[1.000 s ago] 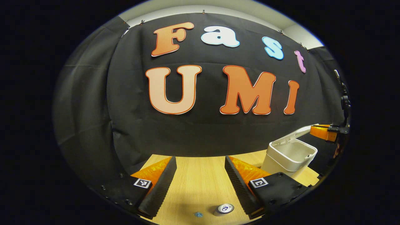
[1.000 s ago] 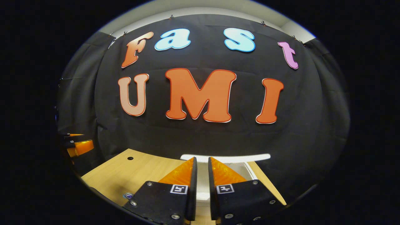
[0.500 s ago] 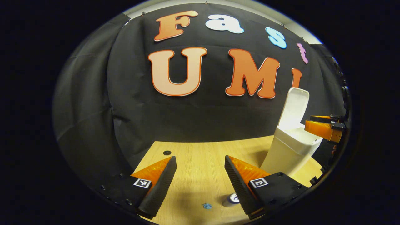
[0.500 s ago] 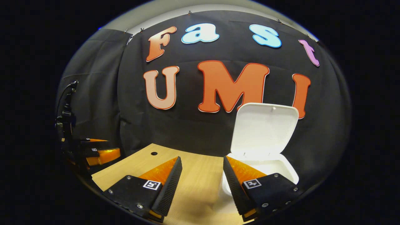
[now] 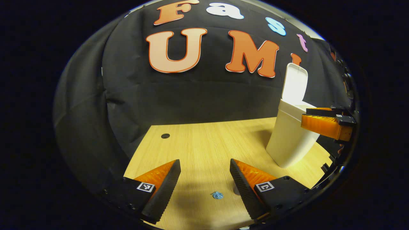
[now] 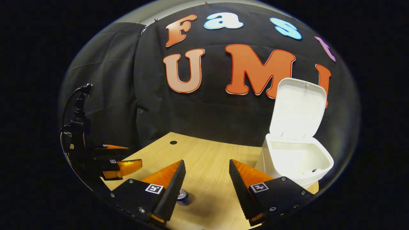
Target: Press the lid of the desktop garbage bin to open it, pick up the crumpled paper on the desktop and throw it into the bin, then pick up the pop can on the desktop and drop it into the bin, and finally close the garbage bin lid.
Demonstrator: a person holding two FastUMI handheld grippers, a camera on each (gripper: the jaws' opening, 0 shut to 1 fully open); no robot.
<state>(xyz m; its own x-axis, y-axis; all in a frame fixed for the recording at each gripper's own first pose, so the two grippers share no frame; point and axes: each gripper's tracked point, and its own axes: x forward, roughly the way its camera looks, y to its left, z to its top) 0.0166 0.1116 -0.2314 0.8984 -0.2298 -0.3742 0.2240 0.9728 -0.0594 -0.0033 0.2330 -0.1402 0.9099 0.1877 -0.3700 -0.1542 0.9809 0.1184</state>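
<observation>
Bin (image 6: 295,159) lid (image 6: 298,108) upright; both hand-held grippers spread, empty; lower your left hand-held gripper (image 5: 204,182) squarely astride the small blue crumpled paper (image 5: 217,195) on the bench (image 5: 204,143); pinch gently.

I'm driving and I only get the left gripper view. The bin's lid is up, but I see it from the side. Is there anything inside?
Observer: In the right gripper view the bin looks empty inside, apart from a small dark speck on its wall.
Operator: Where's the can? I can hardly see it.
Observer: The pop can sits right beside one of the right gripper's jaws.
Operator: Are those jaws open?
Observer: Yes, they are wide apart with nothing between them.
</observation>
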